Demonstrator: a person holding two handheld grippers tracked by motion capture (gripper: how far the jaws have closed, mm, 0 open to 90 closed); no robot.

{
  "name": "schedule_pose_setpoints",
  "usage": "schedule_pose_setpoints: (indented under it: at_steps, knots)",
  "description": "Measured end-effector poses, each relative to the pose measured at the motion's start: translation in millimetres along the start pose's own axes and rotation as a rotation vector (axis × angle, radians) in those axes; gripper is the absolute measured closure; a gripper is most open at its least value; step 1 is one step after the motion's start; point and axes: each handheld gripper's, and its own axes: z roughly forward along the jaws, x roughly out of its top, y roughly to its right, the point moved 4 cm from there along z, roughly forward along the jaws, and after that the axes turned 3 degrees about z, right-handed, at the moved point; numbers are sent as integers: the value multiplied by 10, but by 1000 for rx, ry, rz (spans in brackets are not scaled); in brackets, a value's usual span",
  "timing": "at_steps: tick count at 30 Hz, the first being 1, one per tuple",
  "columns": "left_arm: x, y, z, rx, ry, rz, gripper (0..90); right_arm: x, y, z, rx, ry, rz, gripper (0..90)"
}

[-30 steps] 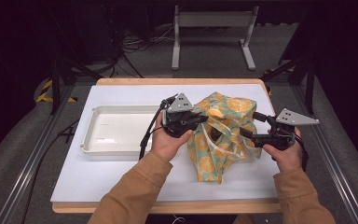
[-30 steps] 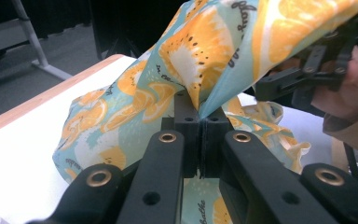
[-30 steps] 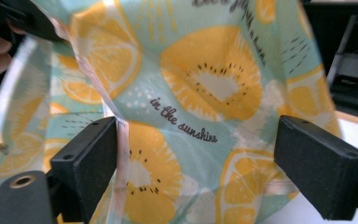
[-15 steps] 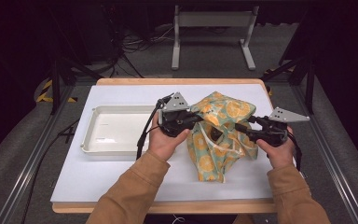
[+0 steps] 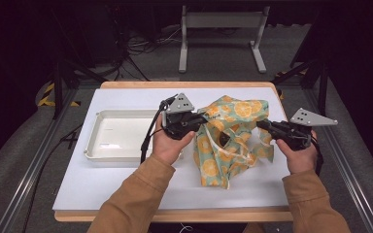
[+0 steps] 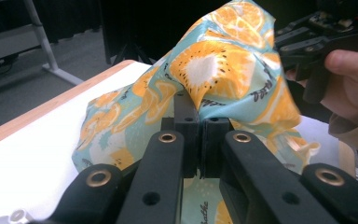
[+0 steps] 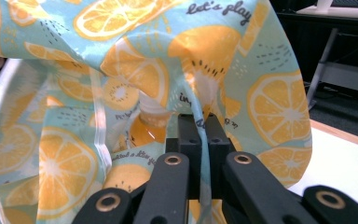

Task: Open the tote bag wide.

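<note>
Dark floor and a tangle of cables lay beyond the white table [image 5: 102,194], where a person held a gripper in each hand. Between them an orange-print cloth bag [image 5: 233,138] was lifted partly off the table, its lower part resting on the surface. The left gripper [image 5: 201,119] had its jaws closed tight on the bag's rim on one side, and the right gripper [image 5: 261,125] was clamped on the rim opposite, so the mouth was spread open between them. In the right gripper view, something orange showed deep inside the bag [image 7: 135,70], though I could not tell what it was. A white tray [image 5: 119,133] sat just left of the bag with nothing in it. By my reading, the opening was done; emptying or filling the bag remained.
</note>
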Motion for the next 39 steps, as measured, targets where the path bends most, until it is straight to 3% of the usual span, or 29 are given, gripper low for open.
schedule_pose_setpoints:
  at_steps: [6, 16, 21, 24, 28, 39]
  knots:
    - [31, -73, 15, 15, 1, -13, 881, 138, -3, -18, -17, -2, -14, 898]
    - [-31, -271, 158, 25, -21, -89, 877, 303, 17, 67, -79, -57, -9, 898]
    - [-49, -297, 201, 41, -35, -88, 877, 324, 66, 125, -87, -66, -1, 898]
    - [-64, -341, 223, 75, -47, -71, 877, 331, 108, 153, -82, -66, 11, 897]
    - [-91, -388, 273, 95, -47, -94, 870, 333, 158, 178, -77, -60, 30, 895]
    - [-176, -467, 436, 99, -74, -92, 870, 270, 284, 299, -82, -86, 61, 894]
